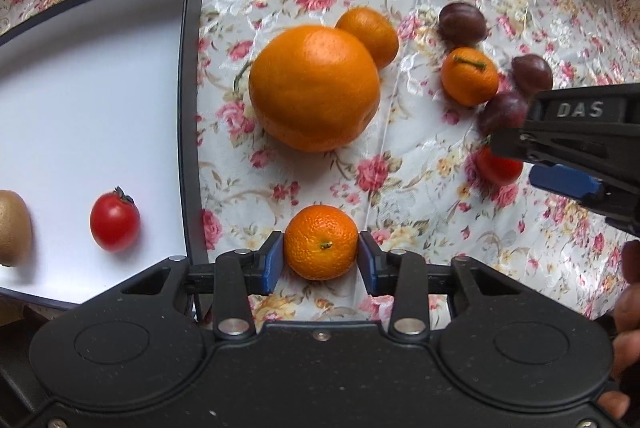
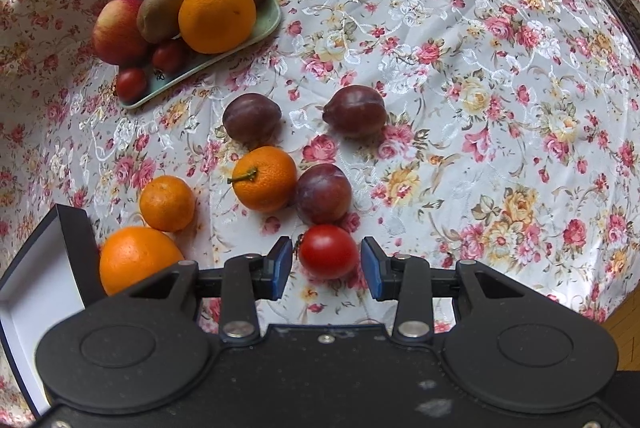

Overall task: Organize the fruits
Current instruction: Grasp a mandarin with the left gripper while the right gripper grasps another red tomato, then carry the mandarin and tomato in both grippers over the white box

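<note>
While the left tool (image 1: 321,255) pinches a small mandarin (image 1: 321,242) just beside the dark-rimmed box (image 1: 188,116), the right tool (image 2: 326,264) stands spread around a red tomato (image 2: 328,252) on the tabletop (image 2: 480,108) — pads not yet touching. A good grasp probably means closing gently, centred on the tomato, without nudging the plum (image 2: 323,193) beside it — then lifting straight.

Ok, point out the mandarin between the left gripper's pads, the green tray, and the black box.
mandarin (image 1: 321,247), left wrist view, front skin.
green tray (image 2: 267,22), right wrist view, right rim.
black box (image 1: 191,100), left wrist view, side wall.
</note>
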`<state>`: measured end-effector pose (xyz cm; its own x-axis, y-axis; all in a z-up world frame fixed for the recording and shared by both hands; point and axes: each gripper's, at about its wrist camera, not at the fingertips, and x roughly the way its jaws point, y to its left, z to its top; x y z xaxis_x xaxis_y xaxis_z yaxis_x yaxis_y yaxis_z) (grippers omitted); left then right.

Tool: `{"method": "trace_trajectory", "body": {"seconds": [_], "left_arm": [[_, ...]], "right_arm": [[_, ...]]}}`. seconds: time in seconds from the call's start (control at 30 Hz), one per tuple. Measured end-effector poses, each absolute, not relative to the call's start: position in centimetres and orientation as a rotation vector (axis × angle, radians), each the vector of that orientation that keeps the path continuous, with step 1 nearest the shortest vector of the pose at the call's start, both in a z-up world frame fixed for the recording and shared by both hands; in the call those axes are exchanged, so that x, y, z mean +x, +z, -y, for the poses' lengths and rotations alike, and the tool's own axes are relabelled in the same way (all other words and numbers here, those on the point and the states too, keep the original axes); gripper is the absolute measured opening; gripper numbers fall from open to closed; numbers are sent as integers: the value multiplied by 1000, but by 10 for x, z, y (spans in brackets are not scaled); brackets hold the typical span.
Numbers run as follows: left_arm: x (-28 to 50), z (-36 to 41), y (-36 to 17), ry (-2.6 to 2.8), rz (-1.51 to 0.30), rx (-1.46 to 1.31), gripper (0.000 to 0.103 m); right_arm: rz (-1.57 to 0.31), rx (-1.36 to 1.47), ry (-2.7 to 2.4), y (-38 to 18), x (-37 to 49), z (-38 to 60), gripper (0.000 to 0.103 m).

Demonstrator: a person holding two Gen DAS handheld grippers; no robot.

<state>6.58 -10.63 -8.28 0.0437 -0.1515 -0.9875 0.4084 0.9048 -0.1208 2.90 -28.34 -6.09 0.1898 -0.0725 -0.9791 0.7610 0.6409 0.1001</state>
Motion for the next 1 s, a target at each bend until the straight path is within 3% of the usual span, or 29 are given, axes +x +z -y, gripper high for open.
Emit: {"method": "trace_trajectory", "body": {"seconds": [0.47,1.0], "left_arm": [[74,97,-76,-415,-1466,156,47],[72,98,-37,-402,-1351,118,47]], "right_arm": [[-1306,693,-710,-88,38,284,42],[-1227,715,-711,-52,16,282,40]]}}
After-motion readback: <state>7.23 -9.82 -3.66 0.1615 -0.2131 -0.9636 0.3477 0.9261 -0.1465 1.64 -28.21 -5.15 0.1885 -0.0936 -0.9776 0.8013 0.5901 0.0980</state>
